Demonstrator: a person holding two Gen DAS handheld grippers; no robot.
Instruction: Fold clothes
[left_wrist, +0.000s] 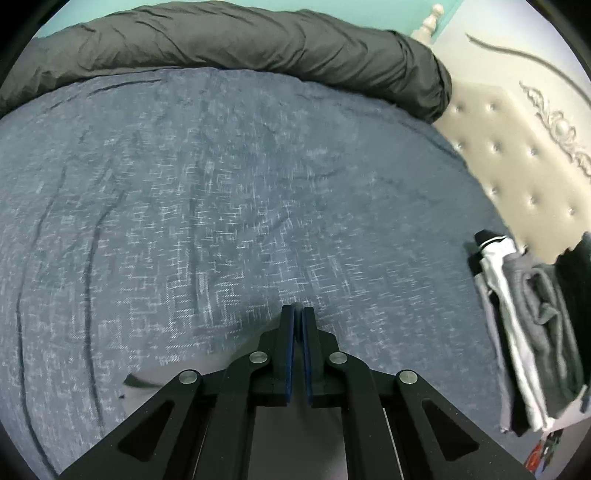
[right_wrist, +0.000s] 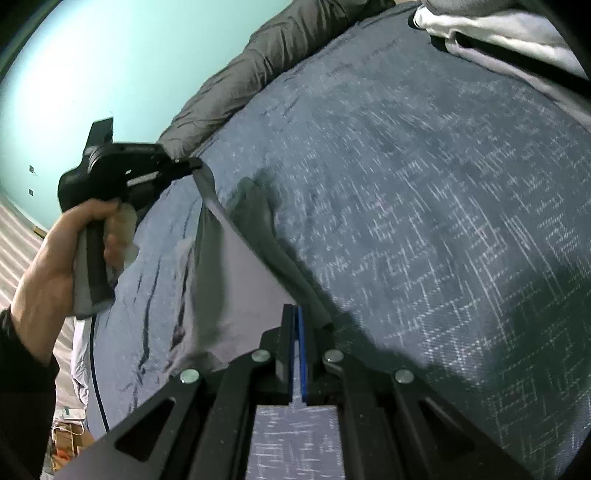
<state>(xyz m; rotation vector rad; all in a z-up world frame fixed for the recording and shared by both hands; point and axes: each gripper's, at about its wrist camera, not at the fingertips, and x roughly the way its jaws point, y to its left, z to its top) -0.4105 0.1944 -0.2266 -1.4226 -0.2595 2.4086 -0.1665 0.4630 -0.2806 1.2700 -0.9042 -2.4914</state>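
**Grey garment held taut between two closed grippers above the bed**

Right wrist view: the right gripper sits at lower centre of the frame, its jaws closed on one edge of a light grey garment. The cloth runs from there up and to the left as a stretched, raised sheet, ending at the left gripper in the left half of the frame. That gripper's jaws are pinched on the garment's far corner. A hand at the left edge grasps its handle (a dark sleeve shows below the wrist).

Left wrist view: the left gripper appears at lower centre, jaws nearly together with a small nub of grey fabric showing at the tips. More of the grey garment shows pale at lower left, beside and under the linkage.

Surroundings: a blue-grey patterned bedcover fills most of both views. A rolled dark duvet lies along the top of the frame. A stack of folded clothes, white and grey, rests at the right edge near a tufted headboard. The teal wall occupies the upper left of the right wrist view.
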